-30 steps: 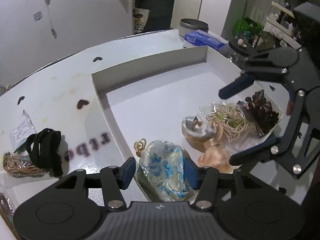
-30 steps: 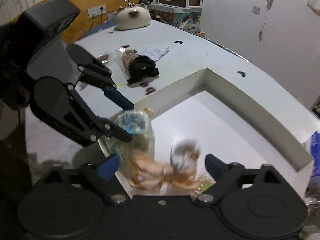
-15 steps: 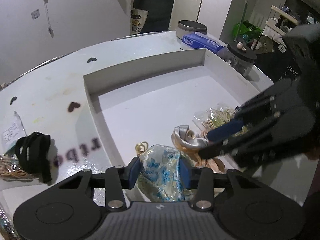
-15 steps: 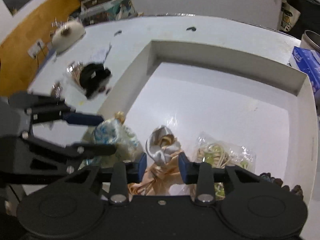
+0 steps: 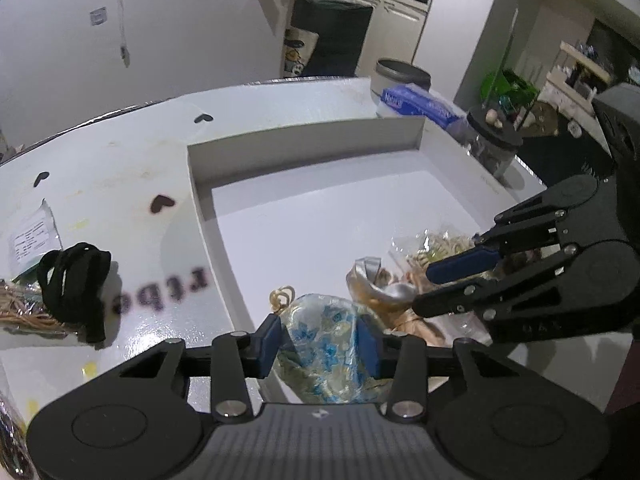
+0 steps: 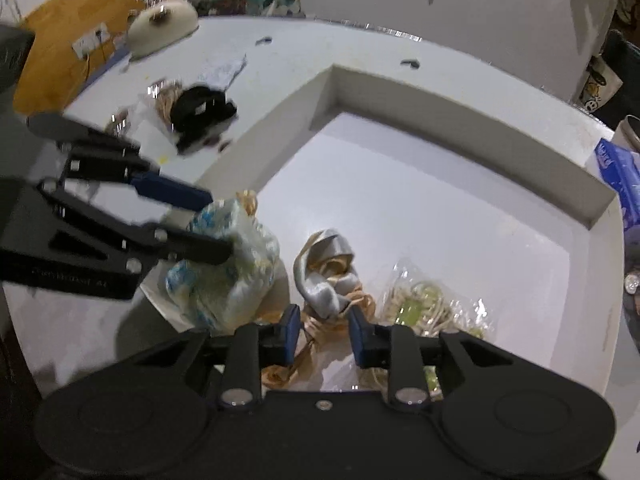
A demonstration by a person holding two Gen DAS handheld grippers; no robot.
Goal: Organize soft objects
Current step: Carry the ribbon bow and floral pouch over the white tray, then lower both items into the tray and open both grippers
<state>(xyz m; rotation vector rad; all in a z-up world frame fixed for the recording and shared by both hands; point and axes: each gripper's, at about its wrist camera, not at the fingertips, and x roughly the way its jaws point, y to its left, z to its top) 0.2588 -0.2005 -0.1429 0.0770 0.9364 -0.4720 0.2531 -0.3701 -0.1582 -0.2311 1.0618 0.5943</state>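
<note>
Over tray edge (image 5: 208,216) | left claw (image 5: 320,340) clamps floral pouch (image 5: 324,344), knot end forward | right claw (image 6: 322,332) grips satin ribbon (image 6: 324,276)

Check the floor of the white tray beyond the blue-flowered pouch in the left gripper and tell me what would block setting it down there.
The left gripper is shut on the blue-flowered pouch at the white tray near edge. To its right lie the silver-and-peach ribbon and a bag of cream hair ties. The tray floor straight ahead is bare; nothing visible blocks it.
</note>
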